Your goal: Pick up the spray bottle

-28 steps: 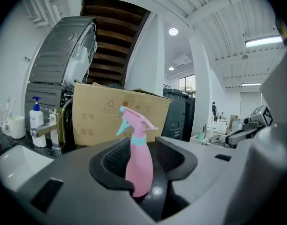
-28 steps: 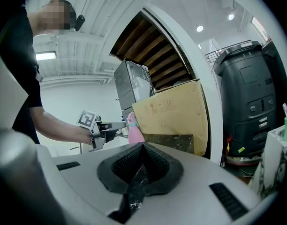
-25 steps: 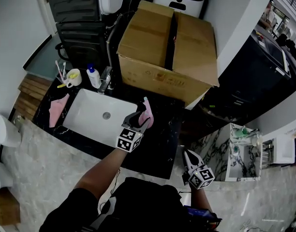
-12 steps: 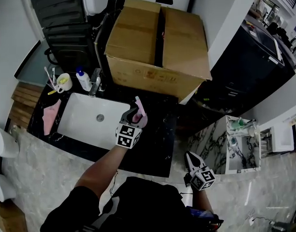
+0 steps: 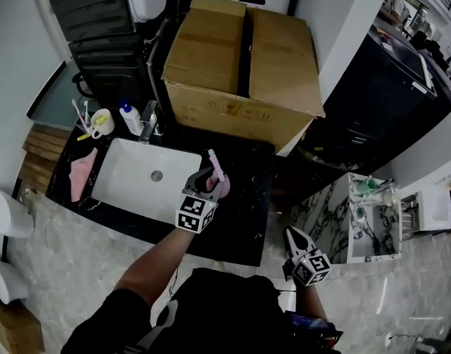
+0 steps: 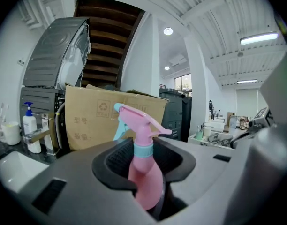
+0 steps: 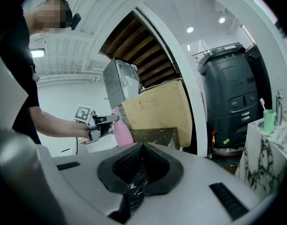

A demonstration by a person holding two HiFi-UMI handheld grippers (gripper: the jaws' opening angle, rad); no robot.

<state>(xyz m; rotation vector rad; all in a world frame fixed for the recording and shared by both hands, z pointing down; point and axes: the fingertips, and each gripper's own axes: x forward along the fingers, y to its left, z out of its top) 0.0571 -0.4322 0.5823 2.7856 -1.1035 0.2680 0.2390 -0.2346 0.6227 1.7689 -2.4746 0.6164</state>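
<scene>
A pink spray bottle (image 5: 217, 177) with a light blue trigger stands upright on the black counter (image 5: 247, 216), just right of the sink. My left gripper (image 5: 211, 184) has it between its fingers. In the left gripper view the bottle (image 6: 144, 177) fills the gap between the jaws, which have just been closing and now press its body below the collar. My right gripper (image 5: 291, 234) hangs off the counter's front right corner, shut with nothing in it. The right gripper view shows the bottle (image 7: 121, 133) far off, held in the left gripper (image 7: 106, 123).
A large cardboard box (image 5: 244, 57) stands on the counter behind the bottle. The white sink (image 5: 122, 177), a faucet (image 5: 149, 122), a soap dispenser (image 5: 129, 116), a toothbrush cup (image 5: 101, 122) and a pink cloth (image 5: 79, 174) lie to the left. A marble stand (image 5: 365, 220) is at the right.
The left gripper's fingers have drawn in round the pink bottle, which earlier stood at their far side. The right gripper has hardly shifted.
</scene>
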